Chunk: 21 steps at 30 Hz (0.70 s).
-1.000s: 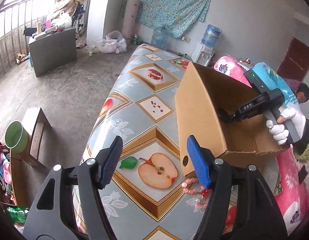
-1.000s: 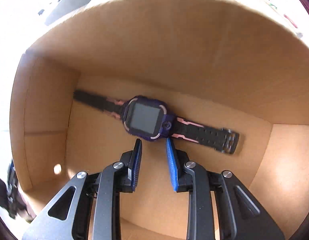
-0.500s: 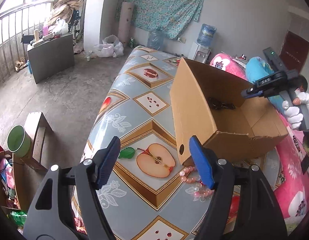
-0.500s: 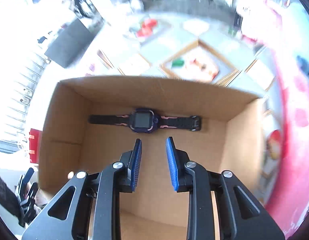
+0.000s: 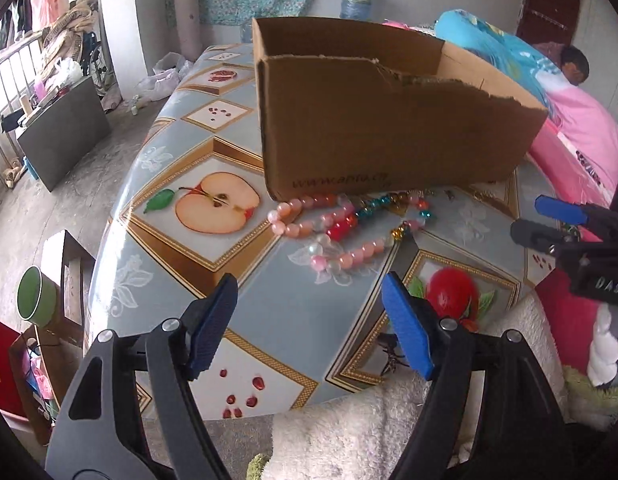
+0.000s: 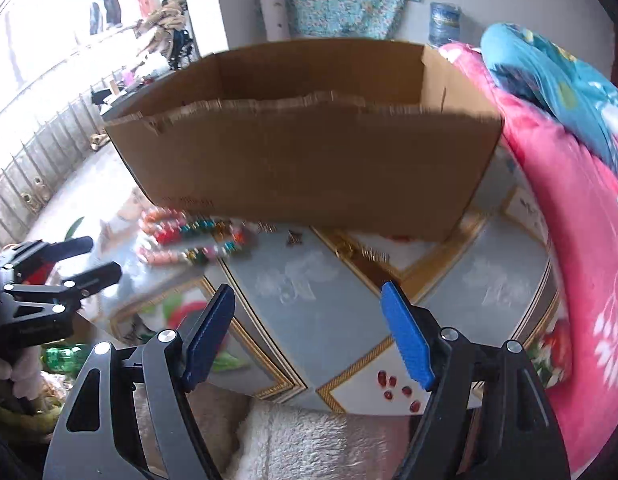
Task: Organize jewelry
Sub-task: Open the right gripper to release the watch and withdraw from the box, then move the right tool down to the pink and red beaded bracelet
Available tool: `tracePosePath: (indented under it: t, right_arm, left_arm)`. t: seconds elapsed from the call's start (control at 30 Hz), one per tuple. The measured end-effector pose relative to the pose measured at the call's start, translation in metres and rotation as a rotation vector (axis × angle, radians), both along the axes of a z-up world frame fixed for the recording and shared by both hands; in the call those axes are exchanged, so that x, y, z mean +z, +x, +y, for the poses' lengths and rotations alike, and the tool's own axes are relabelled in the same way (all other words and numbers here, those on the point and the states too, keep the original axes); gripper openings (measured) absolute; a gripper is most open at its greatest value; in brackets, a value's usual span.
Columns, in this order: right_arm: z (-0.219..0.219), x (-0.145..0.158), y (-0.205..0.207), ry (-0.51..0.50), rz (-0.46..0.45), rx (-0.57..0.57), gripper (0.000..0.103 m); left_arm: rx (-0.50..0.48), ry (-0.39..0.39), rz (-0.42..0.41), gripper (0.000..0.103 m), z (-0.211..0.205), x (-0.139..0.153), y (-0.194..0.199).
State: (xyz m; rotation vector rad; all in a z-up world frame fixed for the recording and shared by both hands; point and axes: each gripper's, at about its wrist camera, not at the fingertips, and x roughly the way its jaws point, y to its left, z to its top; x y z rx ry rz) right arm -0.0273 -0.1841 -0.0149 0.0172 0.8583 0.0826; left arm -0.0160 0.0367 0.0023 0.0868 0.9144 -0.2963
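Left wrist view: the left gripper (image 5: pixel 309 320) is seen with jaws spread wide and nothing held, having just opened further. Beyond, beads (image 5: pixel 333 224) lie on the worktop (image 5: pixel 269 280) against the box (image 5: pixel 381 128). The right gripper (image 6: pixel 309 320) is likewise wide apart, just opened, empty, before the box.

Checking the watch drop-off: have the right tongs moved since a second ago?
Yes. The right tongs have backed out of the cardboard box, now outside its near wall, jaws just opened and empty.

Matt cardboard box (image 5: pixel 389 128), glossy beads (image 5: pixel 333 232), seemingly slick printed tablecloth (image 5: pixel 293 320).
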Motion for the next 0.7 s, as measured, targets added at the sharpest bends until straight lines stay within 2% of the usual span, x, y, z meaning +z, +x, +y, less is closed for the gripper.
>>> tracePosePath:
  t: [0.17, 0.23, 0.33, 0.47, 0.6, 0.7]
  right_arm:
    - [0.007, -0.031, -0.009, -0.039, -0.06, -0.097, 0.074]
    - [0.012, -0.036, -0.011, -0.077, -0.091, -0.103, 0.092]
    - [0.005, -0.039, -0.008, -0.048, -0.089, -0.126, 0.097]
    - [0.007, -0.041, -0.006, -0.052, -0.115, -0.15, 0.097]
    - [0.01, -0.044, -0.013, -0.051, -0.144, -0.176, 0.097]
    - [0.01, -0.045, -0.014, -0.047, -0.148, -0.178, 0.097]
  left_arm:
    - [-0.018, 0.078, -0.019, 0.071, -0.021, -0.017, -0.006]
    - [-0.018, 0.112, -0.024, 0.071, -0.027, -0.023, -0.006]
    - [0.001, 0.111, -0.042, 0.079, -0.028, -0.025, -0.008]
    - [0.019, 0.104, -0.031, 0.092, -0.026, -0.027, -0.004]
    - [0.032, 0.055, 0.023, 0.095, -0.018, -0.028, 0.005]
    - [0.028, 0.069, 0.022, 0.095, -0.019, -0.028, 0.005]
